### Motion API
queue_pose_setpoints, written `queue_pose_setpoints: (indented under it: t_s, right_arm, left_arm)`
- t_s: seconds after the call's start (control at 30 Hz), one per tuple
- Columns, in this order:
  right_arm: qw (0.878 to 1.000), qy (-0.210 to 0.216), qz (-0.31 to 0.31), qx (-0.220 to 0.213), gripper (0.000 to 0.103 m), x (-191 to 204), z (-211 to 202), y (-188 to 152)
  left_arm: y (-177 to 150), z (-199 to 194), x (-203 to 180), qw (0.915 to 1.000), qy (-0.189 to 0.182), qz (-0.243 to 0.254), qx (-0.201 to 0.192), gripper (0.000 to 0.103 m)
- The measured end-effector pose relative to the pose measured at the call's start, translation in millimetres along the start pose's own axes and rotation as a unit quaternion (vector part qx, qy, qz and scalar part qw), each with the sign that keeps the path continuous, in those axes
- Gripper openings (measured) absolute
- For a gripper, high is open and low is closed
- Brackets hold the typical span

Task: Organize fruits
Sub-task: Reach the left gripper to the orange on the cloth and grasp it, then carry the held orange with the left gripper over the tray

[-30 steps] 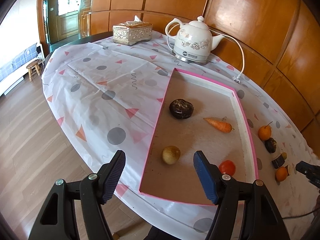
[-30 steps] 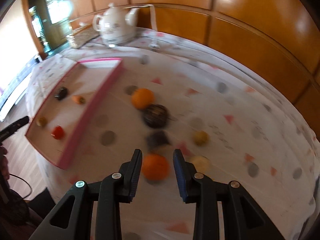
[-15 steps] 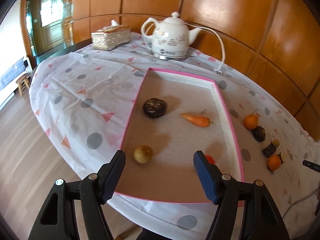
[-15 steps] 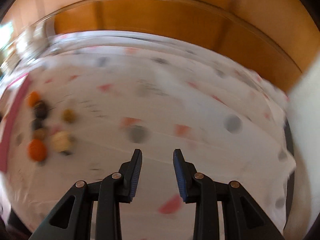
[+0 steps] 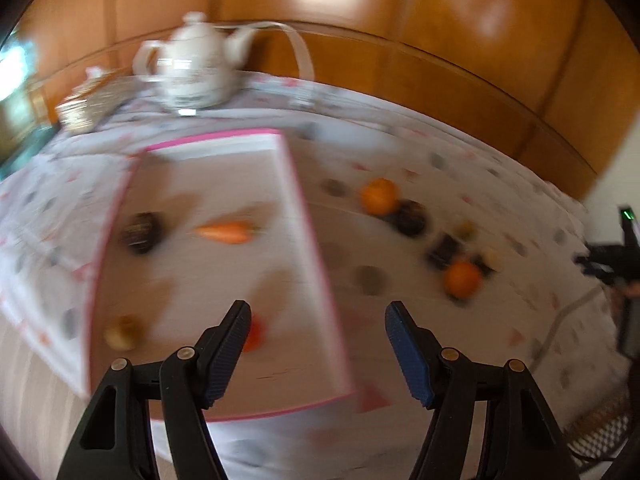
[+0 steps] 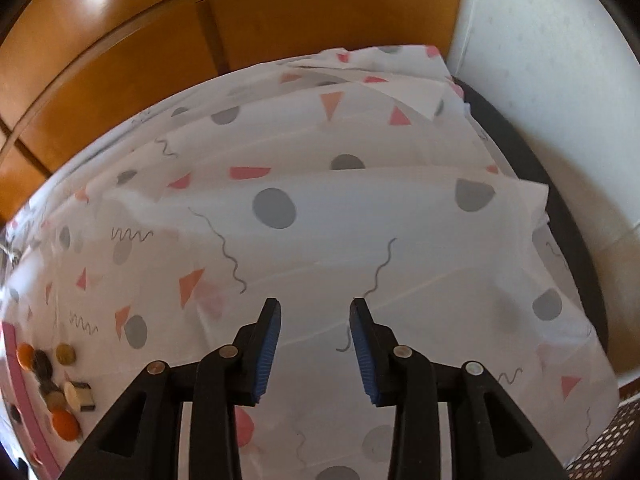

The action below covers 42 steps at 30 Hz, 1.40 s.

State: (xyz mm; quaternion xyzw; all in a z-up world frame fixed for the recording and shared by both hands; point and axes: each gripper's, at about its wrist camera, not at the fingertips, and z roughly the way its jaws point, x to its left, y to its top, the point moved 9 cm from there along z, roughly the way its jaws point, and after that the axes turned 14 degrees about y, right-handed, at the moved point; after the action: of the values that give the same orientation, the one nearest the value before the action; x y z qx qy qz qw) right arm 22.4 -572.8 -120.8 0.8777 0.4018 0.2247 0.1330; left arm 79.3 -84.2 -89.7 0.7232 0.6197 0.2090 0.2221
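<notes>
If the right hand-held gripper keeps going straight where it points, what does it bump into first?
Probably just the tablecloth. The right hand-held gripper, jaws opening and empty, points at bare cloth; the fruits lie far off to its left.

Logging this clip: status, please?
Left hand-held gripper closing, empty, over pink tray. Right opening, empty. Oranges outside tray.

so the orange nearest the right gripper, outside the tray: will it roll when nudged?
Likely yes: the orange looks round and sits loose on the tablecloth, outside the pink-rimmed tray. Small pieces crowd beside it, so a push would probably knock into them. Its skin probably grips well, though blur hides texture.
</notes>
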Motion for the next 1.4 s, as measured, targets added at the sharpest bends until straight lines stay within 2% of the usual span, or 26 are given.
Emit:
queue_pose_setpoints:
  t_s: [0.13,0.23,0.4,0.5,0.6,0.67,0.73,0.8,0.93,1.07,1.27,1.4]
  right_arm:
    - [1.000,0.012,-0.004,-0.008,0.036,6.5,-2.4,0.2]
    - [1.000,0.021,-0.006,-0.008,0.036,11.4,-2.3,-0.5]
    - [0.999,0.037,-0.009,-0.004,0.036,19.6,-1.2,-1.2]
    - [0.999,0.045,-0.015,-0.005,0.036,24.9,-2.5,-0.4]
    - [0.998,0.052,-0.020,-0.004,0.036,29.6,-2.1,0.5]
    - [0.998,0.052,-0.024,-0.004,0.036,30.9,-1.5,1.5]
    - [0.998,0.051,-0.026,-0.003,0.036,31.3,-0.8,2.3]
    - [0.999,0.047,-0.026,-0.003,0.036,29.3,-0.6,3.6]
    - [0.999,0.030,0.014,-0.035,0.037,4.5,-13.3,15.4]
    - [0.998,0.029,0.053,-0.029,0.037,-13.1,-10.8,14.5]
    - [0.998,0.022,0.050,-0.024,0.037,-12.8,-7.8,13.0]
    - [0.999,0.016,0.047,-0.021,0.037,-13.9,-5.8,11.4]
  left_arm:
    - [-0.7,11.3,-57.1,0.9967,-0.062,0.045,0.028,0.064]
    - [-2.5,22.4,-92.2,0.9924,-0.089,0.073,0.043,0.063]
    - [-6.1,39.6,-130.4,0.9879,-0.101,0.098,0.065,0.063]
    - [-6.7,53.2,-143.1,0.9872,-0.102,0.090,0.084,0.063]
    - [-5.7,64.8,-148.6,0.9880,-0.095,0.082,0.091,0.061]
    - [-5.9,71.9,-151.0,0.9881,-0.093,0.075,0.096,0.056]
    - [-3.0,74.2,-152.9,0.9893,-0.089,0.077,0.086,0.052]
    - [-2.5,75.3,-155.1,0.9891,-0.091,0.082,0.082,0.040]
    - [-3.5,73.8,-155.0,0.9892,-0.095,0.087,0.070,0.039]
    - [-7.0,68.3,-148.8,0.9892,-0.091,0.093,0.068,0.039]
    - [-16.5,57.5,-125.9,0.9896,-0.093,0.084,0.071,0.039]
    - [-15.6,45.9,-111.2,0.9912,-0.090,0.079,0.056,0.039]
